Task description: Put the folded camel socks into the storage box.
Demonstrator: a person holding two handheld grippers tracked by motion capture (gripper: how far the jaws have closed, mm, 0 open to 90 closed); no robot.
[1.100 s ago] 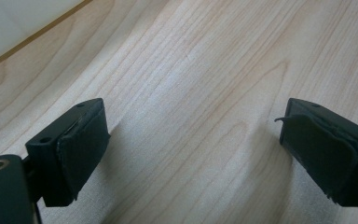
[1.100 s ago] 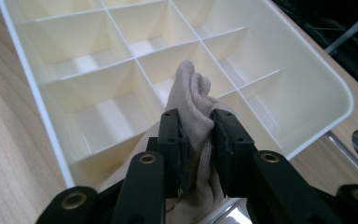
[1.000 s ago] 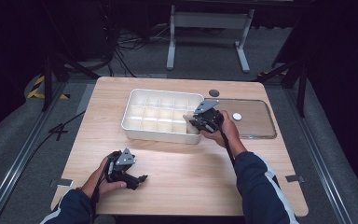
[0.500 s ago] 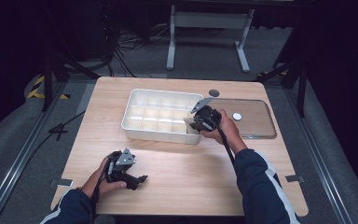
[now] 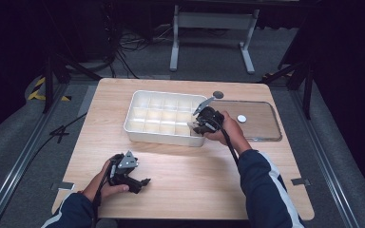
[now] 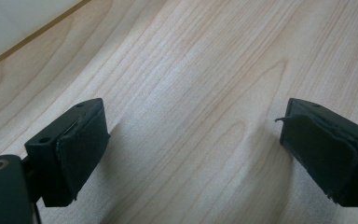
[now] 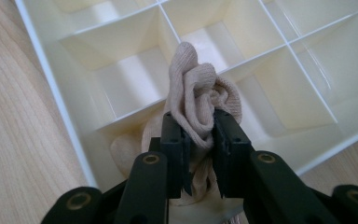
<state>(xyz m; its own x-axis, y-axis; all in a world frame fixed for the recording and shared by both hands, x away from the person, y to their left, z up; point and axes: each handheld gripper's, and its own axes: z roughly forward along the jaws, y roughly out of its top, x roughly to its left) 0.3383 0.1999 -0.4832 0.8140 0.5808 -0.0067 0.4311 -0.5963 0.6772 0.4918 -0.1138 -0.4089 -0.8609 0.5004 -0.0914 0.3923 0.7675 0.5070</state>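
Note:
A white tray [image 5: 134, 101] split into many small compartments stands on the wooden table, and its near wall [image 7: 51, 93] runs along the left of the right gripper view. My right gripper [image 5: 197, 124] hangs over the tray's near right corner. Its jaws [image 7: 199, 126] are shut on a rolled beige sock [image 7: 196, 88]. The sock bulges above the pads and hangs down into a corner compartment. My left gripper [image 5: 142, 182] rests near the table's front left in the person's hand. It stands open [image 6: 193, 140] with bare wood between its pads.
A clear flat lid [image 5: 261, 124] with a white knob [image 5: 241, 118] lies right of the tray. A small dark disc [image 5: 217, 94] sits behind the tray. Bare tabletop [image 5: 190, 166] stretches between the two hands. A metal stand [image 5: 209, 28] is on the floor beyond the table.
The right gripper has edged a little toward the tray's corner with the sock still in it. The left hand has not moved.

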